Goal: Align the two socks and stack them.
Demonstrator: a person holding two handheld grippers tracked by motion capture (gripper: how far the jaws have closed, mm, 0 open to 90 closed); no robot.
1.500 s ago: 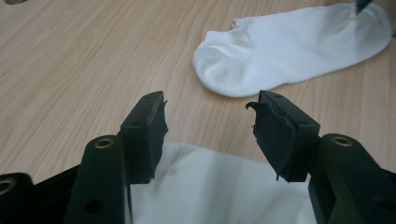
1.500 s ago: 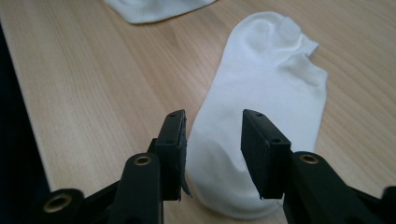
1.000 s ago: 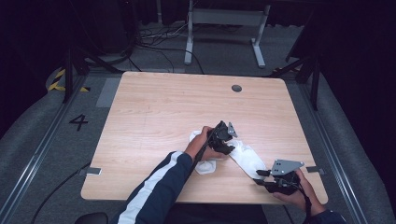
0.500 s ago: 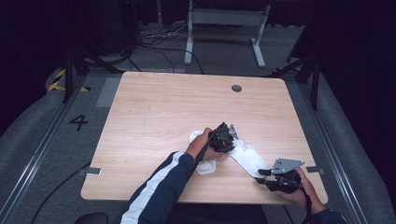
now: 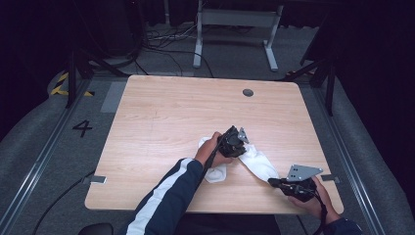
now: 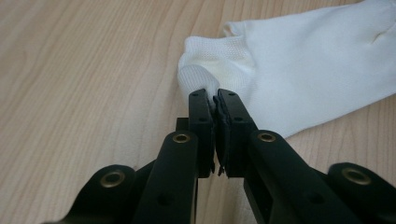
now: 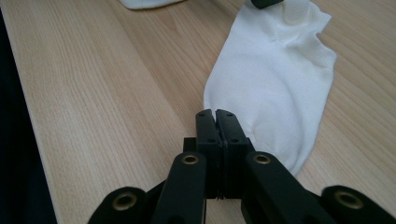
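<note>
- Table [image 5: 161,117]: light wood top, with a white sock [image 5: 258,164] laid out flat near your edge, right of centre.
- Left gripper [image 6: 215,103]: your jaws are pressed together, pinching a fold at the sock's [image 6: 299,65] cuff end; it sits mid-table in the high view [image 5: 235,142].
- Right gripper [image 7: 216,115]: your jaws are closed tight at the sock's [image 7: 275,79] toe end; fabric sits against the tips, but actual hold cannot be told. High view places it at the near right edge [image 5: 279,182].
- Second white sock [image 5: 215,172]: lies beside your left forearm [image 5: 169,196], near the front edge.
</note>
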